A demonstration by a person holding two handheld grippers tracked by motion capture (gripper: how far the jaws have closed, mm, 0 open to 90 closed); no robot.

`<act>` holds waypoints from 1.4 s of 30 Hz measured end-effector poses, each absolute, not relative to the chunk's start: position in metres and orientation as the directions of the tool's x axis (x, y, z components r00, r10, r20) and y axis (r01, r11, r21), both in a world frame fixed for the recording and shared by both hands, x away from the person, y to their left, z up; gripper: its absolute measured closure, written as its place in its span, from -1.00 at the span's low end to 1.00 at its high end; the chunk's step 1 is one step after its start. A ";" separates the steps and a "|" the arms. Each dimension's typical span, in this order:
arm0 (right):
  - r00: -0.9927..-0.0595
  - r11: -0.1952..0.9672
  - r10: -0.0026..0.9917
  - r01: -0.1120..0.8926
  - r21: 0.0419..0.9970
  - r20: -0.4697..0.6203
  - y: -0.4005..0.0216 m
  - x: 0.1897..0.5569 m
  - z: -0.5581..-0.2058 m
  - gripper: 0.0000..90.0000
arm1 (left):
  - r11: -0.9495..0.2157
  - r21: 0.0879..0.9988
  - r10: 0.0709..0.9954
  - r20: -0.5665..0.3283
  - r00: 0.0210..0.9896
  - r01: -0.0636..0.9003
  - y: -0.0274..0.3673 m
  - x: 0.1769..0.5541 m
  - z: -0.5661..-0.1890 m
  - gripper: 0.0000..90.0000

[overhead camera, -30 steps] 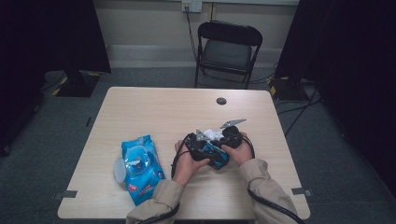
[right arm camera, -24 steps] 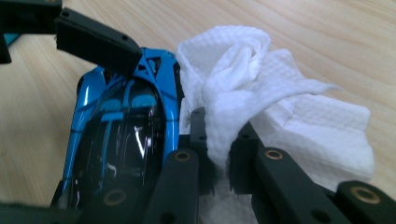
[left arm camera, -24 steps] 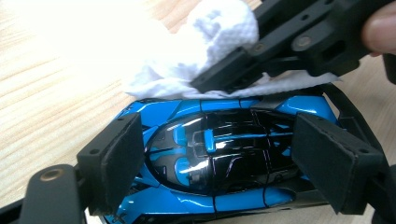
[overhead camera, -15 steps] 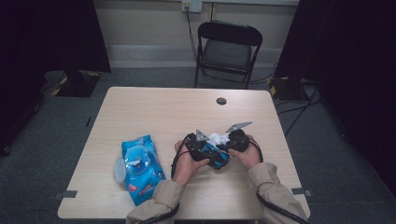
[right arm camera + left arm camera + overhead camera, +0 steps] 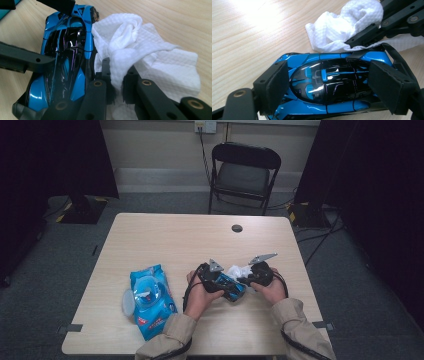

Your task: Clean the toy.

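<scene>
left hand: comes in from the bottom edge of the high view, sleeve at the table's near edge, wrapped round the left gripper (image 5: 222, 281) near the middle of the near half of the table (image 5: 175, 237).
left gripper: jaws stand wide, one pad on each side of the toy car (image 5: 329, 83), clamping it across its body.
right hand: comes in from the lower right of the high view, holding the right gripper (image 5: 245, 279) turned in toward the left one, the two nearly meeting.
right gripper: jaws almost closed, pinching a bunched fold of the white wipe (image 5: 140, 53).
toy car: blue and black, glossy, lying on the table between the two hands; in the right gripper view (image 5: 66, 57) its side touches the wipe.
white wipe: crumpled, pressed against the car's side, the rest of it spread on the wood; in the left gripper view (image 5: 342, 26) it sits just beyond the car.
wipe pack: blue packet (image 5: 150, 300) lying flat, well to the left of the hands, near the front edge.
round hole: dark grommet (image 5: 237, 228) far side of the table, well apart from the hands.
chair: black folding chair (image 5: 245, 170) behind the table.
in the way: the left gripper's near jaw crosses the car's front in the right gripper view.
</scene>
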State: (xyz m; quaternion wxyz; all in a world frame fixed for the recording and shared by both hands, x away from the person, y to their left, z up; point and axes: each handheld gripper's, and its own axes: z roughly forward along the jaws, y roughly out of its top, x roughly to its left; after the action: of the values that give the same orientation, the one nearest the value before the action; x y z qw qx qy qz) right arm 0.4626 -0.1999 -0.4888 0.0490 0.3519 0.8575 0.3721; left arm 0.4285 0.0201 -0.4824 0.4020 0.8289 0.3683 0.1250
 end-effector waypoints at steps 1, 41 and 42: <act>-0.747 0.475 0.640 0.567 0.673 0.178 -0.201 0.462 -0.489 0.85 | -0.404 0.759 0.711 -0.090 0.697 0.511 0.020 0.428 -0.482 -0.62; -0.690 0.367 0.704 0.555 0.746 0.167 -0.200 0.481 -0.469 0.85 | -0.405 0.759 0.712 -0.089 0.697 0.510 0.020 0.428 -0.483 -0.62; -0.691 0.369 0.704 0.555 0.745 0.166 -0.195 0.483 -0.469 0.85 | -0.405 0.759 0.711 -0.089 0.698 0.510 0.020 0.428 -0.482 -0.62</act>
State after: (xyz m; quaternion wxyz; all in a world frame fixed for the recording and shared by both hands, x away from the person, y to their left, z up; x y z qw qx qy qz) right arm 0.4830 -0.1953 -0.4686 0.0905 0.3827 0.8225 0.4108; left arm 0.4285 0.0200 -0.4825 0.4023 0.8288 0.3682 0.1248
